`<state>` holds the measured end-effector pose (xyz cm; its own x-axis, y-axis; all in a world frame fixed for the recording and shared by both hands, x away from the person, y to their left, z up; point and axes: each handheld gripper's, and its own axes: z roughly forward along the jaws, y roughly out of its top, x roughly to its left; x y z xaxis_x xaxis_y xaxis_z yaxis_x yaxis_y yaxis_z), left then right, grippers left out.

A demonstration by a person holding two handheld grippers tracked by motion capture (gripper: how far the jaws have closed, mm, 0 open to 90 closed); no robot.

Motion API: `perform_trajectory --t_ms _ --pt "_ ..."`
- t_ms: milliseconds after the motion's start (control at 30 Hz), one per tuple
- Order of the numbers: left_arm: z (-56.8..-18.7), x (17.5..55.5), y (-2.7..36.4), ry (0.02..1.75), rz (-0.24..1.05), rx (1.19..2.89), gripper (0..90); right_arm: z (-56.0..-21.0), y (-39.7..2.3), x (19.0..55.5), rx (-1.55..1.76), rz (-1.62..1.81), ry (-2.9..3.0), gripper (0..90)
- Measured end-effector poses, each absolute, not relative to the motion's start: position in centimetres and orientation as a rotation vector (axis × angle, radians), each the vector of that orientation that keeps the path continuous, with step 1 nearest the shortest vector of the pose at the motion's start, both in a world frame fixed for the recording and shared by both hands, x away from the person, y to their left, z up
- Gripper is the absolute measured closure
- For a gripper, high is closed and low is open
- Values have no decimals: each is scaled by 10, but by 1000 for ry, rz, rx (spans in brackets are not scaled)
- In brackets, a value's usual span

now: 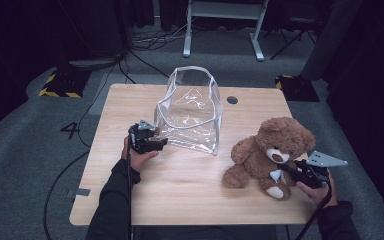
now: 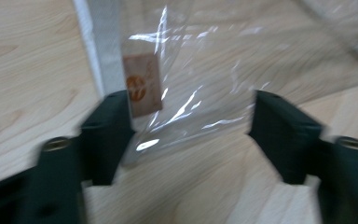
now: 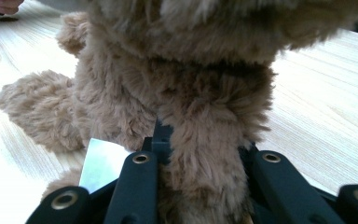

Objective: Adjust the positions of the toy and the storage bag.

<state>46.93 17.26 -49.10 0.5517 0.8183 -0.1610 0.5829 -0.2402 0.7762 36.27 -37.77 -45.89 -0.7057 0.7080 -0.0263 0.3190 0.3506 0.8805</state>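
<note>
I see the wooden table (image 1: 180,185) carrying a clear plastic bag (image 1: 192,112) standing near the far edge. The teddy bear (image 1: 270,157) sits by the right edge. My right gripper (image 1: 291,171) is clenched on its arm. My left gripper (image 1: 161,142) is at the bag's lower left corner, jaws apart around the plastic, not pressing.

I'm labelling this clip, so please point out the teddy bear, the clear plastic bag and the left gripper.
teddy bear (image 1: 285,136): high view, on its head.
clear plastic bag (image 1: 192,127): high view, on its near side wall.
left gripper (image 1: 161,140): high view, between its jaw tips at the bag's near corner.
</note>
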Motion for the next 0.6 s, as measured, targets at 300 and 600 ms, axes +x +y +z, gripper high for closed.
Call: perform_trajectory --t_ms 300,600 --pt "-496 475 156 1066 364 2044 741 -460 -380 362 904 1322 2221 715" --pt "-490 469 155 1041 406 2030 818 -461 -384 362 909 1322 2215 716"
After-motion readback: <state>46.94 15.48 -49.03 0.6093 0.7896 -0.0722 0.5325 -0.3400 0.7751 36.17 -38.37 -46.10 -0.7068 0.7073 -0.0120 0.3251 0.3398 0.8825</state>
